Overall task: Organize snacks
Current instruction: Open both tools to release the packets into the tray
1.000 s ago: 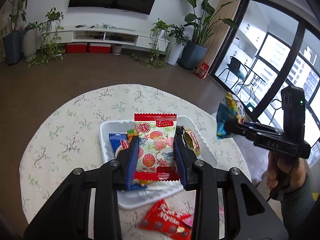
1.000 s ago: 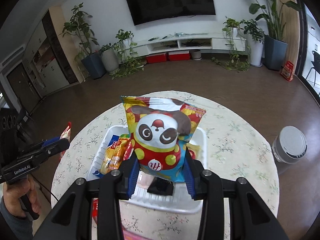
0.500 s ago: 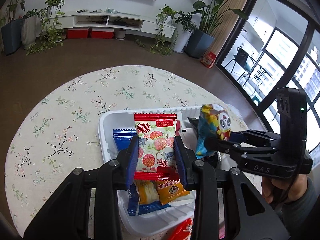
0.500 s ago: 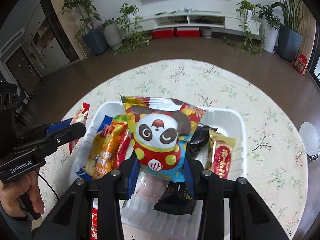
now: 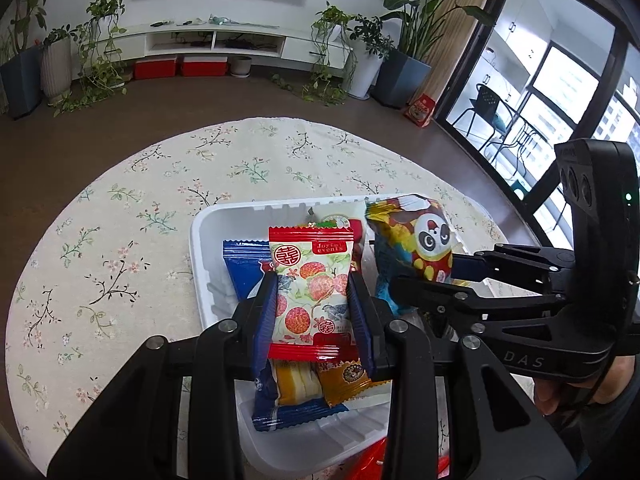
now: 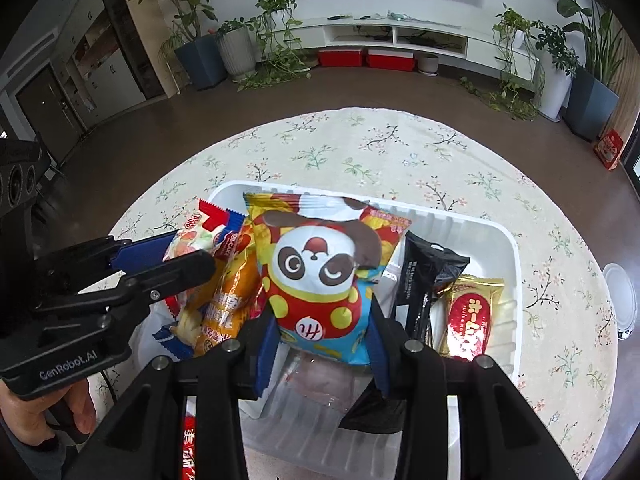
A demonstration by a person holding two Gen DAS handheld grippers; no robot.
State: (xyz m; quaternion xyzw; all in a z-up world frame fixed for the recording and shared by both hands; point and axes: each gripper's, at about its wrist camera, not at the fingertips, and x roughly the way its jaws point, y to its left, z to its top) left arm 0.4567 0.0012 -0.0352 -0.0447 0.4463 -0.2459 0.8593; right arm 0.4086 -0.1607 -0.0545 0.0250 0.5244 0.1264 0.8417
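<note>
Underneath, a floral tablecloth [image 5: 120, 240] meets brown floor [image 5: 80, 128].

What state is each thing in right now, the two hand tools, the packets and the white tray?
Left tool: shut on lychee packet.
Right tool: shut on panda bag.
Lychee packet: held upright above the tray.
Panda bag: held upright above the tray.
White tray: on the table, partly filled with packets.
Gold packet: lying in the tray.
</note>
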